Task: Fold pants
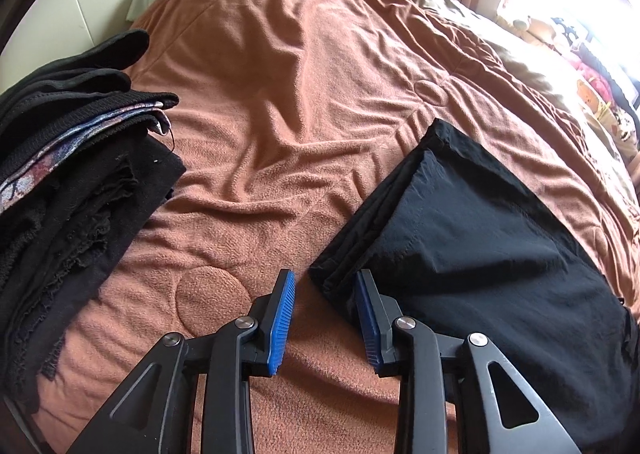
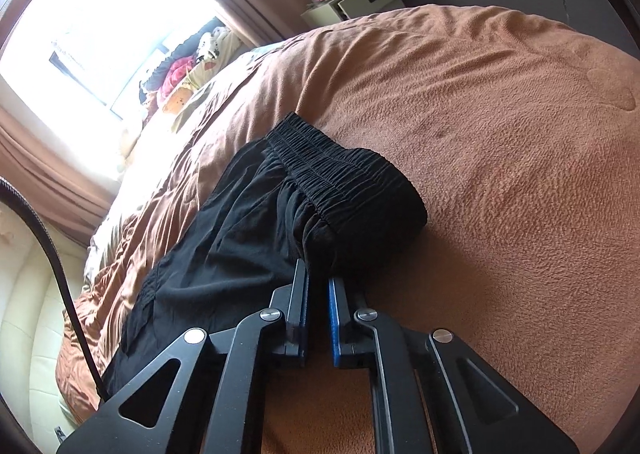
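Left tool (image 1: 326, 286): pads parted, nothing between them, hovering at the 9 o'clock edge of the folded black pants (image 1: 472, 230) on the bed (image 1: 280, 94).

Stack of dark clothes (image 1: 72, 182) at 9 o'clock: snag risk on a careless sweep.

Right tool (image 2: 318, 274): pinched shut on fabric below the waistband (image 2: 344, 170).

Probable faults: thin bite slipping under a pull; one-sided lift spilling the folded layers; drag across the fleece bunching the lower ply.
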